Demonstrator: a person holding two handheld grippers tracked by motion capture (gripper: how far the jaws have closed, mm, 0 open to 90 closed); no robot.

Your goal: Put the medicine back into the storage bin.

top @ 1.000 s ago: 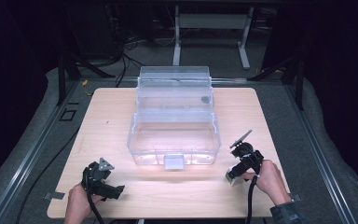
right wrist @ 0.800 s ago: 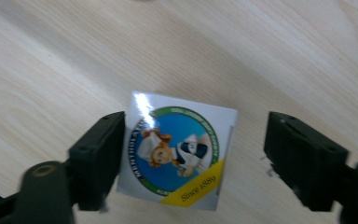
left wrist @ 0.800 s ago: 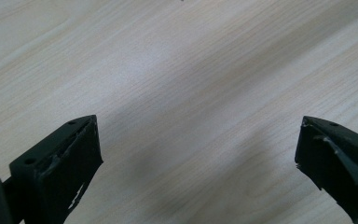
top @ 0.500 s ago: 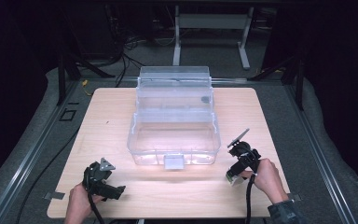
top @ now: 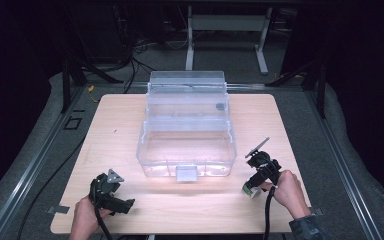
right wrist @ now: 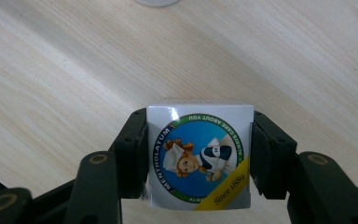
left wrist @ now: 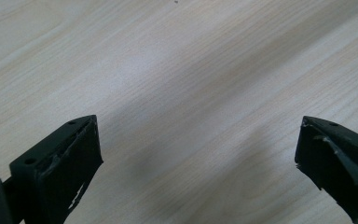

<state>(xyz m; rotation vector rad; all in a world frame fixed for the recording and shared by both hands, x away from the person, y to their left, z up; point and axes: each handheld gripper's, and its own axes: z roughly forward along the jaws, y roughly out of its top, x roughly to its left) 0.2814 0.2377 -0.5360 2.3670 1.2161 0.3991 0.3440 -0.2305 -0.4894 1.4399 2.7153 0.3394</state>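
My right gripper (right wrist: 199, 151) is shut on a small white Mentholatum box (right wrist: 199, 140) with a round blue label. Its jaws have just been closing, and both pads press on the box's sides just above the wooden table (right wrist: 74, 70). In the high view this gripper (top: 252, 187) is at the table's front right, with the box (top: 250, 192) at its tip. My left gripper (left wrist: 198, 149) stands wide open over bare wood, nothing between its jaws. From above, that gripper (top: 126, 204) lies low at the front left.
A large clear plastic storage bin (top: 187, 135) sits mid-table with its lid (top: 187, 82) raised at the back and a latch (top: 186, 173) at its front. Grey matting and metal rails surround the table (top: 105, 125).
The right gripper's jaws have narrowed around the small box. Both hands stay where they were.
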